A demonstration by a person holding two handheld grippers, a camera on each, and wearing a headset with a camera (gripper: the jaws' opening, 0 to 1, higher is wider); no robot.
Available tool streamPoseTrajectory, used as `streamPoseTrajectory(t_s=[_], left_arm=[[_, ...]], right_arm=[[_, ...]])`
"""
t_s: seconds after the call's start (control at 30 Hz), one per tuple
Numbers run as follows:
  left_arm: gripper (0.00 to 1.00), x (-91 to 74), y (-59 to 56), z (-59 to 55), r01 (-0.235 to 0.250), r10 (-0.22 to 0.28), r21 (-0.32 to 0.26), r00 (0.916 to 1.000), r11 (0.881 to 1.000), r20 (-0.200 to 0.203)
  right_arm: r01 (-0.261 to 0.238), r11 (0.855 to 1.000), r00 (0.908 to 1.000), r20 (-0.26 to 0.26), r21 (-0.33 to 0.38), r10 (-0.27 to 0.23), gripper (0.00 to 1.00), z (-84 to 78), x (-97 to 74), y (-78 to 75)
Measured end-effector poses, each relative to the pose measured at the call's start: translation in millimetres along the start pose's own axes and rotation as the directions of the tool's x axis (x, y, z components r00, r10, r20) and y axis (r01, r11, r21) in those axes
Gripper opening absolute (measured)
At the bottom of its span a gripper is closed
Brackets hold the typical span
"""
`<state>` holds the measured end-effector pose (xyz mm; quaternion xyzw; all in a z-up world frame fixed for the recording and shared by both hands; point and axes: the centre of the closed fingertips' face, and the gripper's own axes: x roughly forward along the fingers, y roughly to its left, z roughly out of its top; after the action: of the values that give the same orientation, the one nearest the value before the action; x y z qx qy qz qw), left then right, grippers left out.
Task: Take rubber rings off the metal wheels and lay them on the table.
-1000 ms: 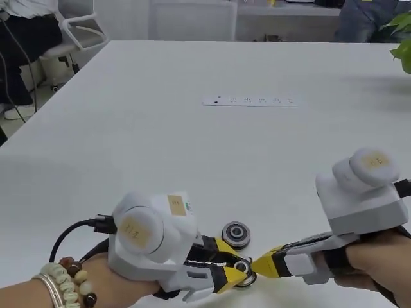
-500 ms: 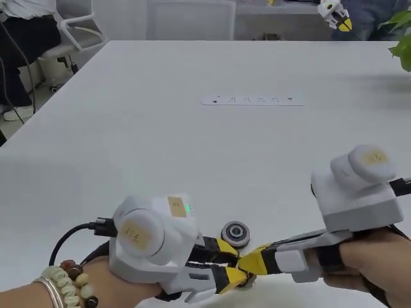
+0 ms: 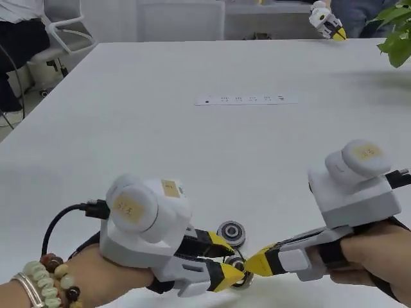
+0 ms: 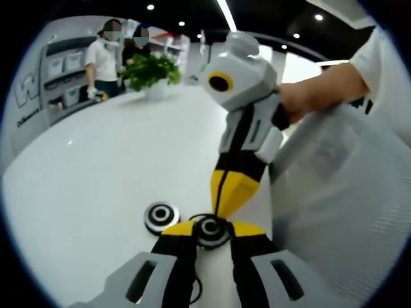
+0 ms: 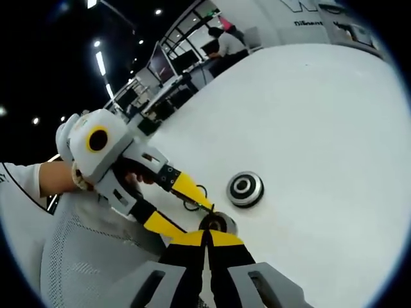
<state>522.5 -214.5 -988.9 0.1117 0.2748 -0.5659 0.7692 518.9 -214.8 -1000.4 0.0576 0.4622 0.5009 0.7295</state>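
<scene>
Near wheel (image 3: 239,265) is sitting at the front edge of the table (image 3: 192,147), between the jaws of the left gripper (image 3: 232,262). The right gripper (image 3: 250,264) is meeting it from the right. The second wheel (image 3: 231,232) is lying just behind, and a strip (image 3: 245,99) is lying far behind.

White table (image 3: 192,141), office chair (image 3: 64,32), potted plant (image 3: 395,32)

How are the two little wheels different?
The near wheel is pinched between the left tool's tips; the far wheel lies free on the table. The right tool's shut tip is right at the near wheel; nothing touches the far wheel. Both are small and round.
</scene>
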Motion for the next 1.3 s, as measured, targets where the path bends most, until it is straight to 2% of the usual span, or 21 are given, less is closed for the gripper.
streamPoseTrajectory(t_s=[0.1, 0.2, 0.3, 0.37, 0.57, 0.77, 0.93, 1.03, 1.13, 1.27, 1.3], left_arm=[[0.34, -5.9, 1.9, 7.4, -0.004, 0.004, 0.004, 0.9998, 1.0, 0.02], [0.38, -12.3, 0.8, 13.4, 0.01, -0.01, 0.004, 0.9997, 1.0, 0.022], [0.4, -22.4, 0.7, 18.7, 0.008, -0.009, 0.088, 0.9999, 0.996, 0.011], [0.43, -29.5, 1.8, 19.8, -0.001, 0.001, 0.111, 1.0, 0.994, 0.005], [0.44, -52.6, 3.2, 17.0, -0.023, 0.024, 0.149, 0.9997, 0.989, -0.006], [0.48, -75.4, 5.1, 1.3, -0.067, 0.081, 0.223, 0.9952, 0.973, -0.054], [0.5, -92.9, 4.1, -3.3, -0.101, 0.11, 0.2, 0.9935, 0.974, -0.032], [0.5, -100.6, 7.5, -8.2, -0.133, 0.142, 0.199, 0.9893, 0.971, -0.032], [0.52, -109.7, 10.4, -10.5, -0.165, 0.171, 0.176, 0.9852, 0.97, -0.017], [0.54, -125.1, 14.4, -12.8, -0.215, 0.215, 0.144, 0.9765, 0.966, 0.016], [0.54, -130.2, 16.7, -14.2, -0.235, 0.234, 0.134, 0.9719, 0.963, 0.024]], right_arm=[[0.009, 1.0, 0.9997, 0.022, -0.001, -0.009, 0.0, 5.2, -4.4, 0.5], [0.007, 1.0, 0.9996, 0.029, 0.005, -0.008, 0.0, 5.9, -6.5, 2.8], [0.011, 1.0, 0.9996, 0.025, -0.001, -0.011, 0.0, 5.7, -8.9, 3.5], [0.012, 1.0, 0.9995, 0.029, -0.007, -0.012, 0.0, 6.7, -10.0, 5.7], [0.022, 1.0, 0.9992, 0.033, -0.017, -0.021, 0.0, 7.8, -10.0, 7.5], [0.028, 0.999, 0.999, 0.034, -0.018, -0.028, 0.0, 8.3, -8.9, 7.1], [0.024, 1.0, 0.9989, 0.041, -0.02, -0.024, 0.0, 9.9, -7.7, 8.5], [0.026, 0.999, 0.999, 0.037, -0.02, -0.025, 0.0, 9.0, -7.5, 7.9], [0.023, 1.0, 0.9989, 0.04, -0.019, -0.022, 0.0, 9.8, -7.9, 8.9], [0.02, 1.0, 0.9987, 0.048, -0.019, -0.019, 0.0, 11.6, -8.5, 9.2], [0.019, 1.0, 0.9987, 0.048, -0.018, -0.018, 0.0, 11.9, -8.8, 9.9]])
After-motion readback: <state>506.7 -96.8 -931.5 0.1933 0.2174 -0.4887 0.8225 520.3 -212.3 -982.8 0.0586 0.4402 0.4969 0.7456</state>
